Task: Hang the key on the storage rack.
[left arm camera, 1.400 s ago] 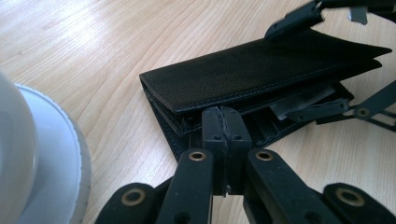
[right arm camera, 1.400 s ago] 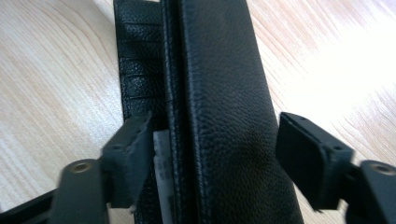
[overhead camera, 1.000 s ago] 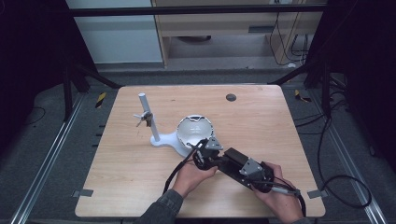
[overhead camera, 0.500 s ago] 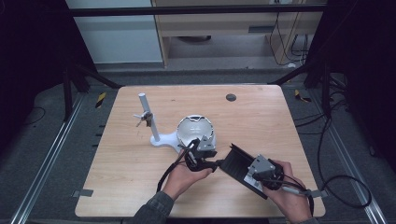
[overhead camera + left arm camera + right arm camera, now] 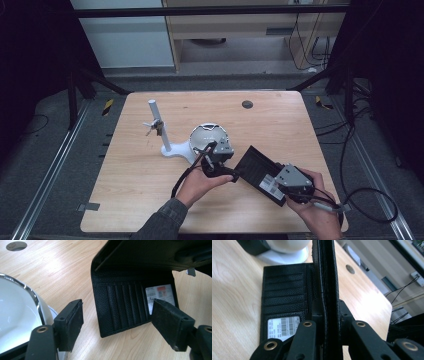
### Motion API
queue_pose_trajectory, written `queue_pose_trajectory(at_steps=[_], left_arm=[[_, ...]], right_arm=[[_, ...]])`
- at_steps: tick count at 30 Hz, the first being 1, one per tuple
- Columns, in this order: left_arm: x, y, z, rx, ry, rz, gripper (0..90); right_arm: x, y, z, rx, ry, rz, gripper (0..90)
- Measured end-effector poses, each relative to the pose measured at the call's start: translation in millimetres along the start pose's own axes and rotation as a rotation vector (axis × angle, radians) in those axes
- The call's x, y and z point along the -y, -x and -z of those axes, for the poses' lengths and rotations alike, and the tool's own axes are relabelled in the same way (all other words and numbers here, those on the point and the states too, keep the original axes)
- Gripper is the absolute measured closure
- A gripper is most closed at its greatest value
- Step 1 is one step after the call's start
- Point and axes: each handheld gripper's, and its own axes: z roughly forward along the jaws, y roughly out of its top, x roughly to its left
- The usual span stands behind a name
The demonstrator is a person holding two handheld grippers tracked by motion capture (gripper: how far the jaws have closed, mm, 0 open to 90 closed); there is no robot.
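Note:
A black wallet (image 5: 257,169) lies folded open on the wooden table (image 5: 150,175). Its lower flap with card slots (image 5: 120,307) rests flat and carries a barcoded card (image 5: 283,327). My right gripper (image 5: 279,181) is shut on the upper flap (image 5: 328,277) and holds it raised on edge. My left gripper (image 5: 231,174) sits just left of the wallet. Its jaws have just been opening and now stand wide apart (image 5: 117,308), with the flat flap seen between the pads, which do not touch it.
A white stand with a round chrome-rimmed dish (image 5: 210,137) and an upright post (image 5: 156,122) holding small hanging items sits left of the wallet, close to my left gripper. A dark cable hole (image 5: 247,104) marks the far table. Cables trail off the near right edge.
The left jaws went from shut on the wallet to open. The right gripper moved up and to the right with one flap, and the wallet unfolded.

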Motion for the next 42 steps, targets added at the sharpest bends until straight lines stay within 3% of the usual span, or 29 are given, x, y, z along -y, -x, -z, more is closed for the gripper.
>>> queue_pose_trajectory(at_steps=[14,27,42], left_arm=[[-13.9,-10.9,7.6,0.007,0.044,-0.016,20.5],[-25.8,-18.7,10.9,0.039,0.071,-0.004,18.1],[-34.2,-18.0,5.9,0.086,0.072,-0.022,15.1]], right_arm=[[-16.1,10.4,17.3,0.006,0.110,-0.015,80.5],[-26.7,16.4,26.8,0.008,0.162,-0.026,80.5],[-34.8,17.7,37.7,0.010,0.208,-0.013,80.5]])
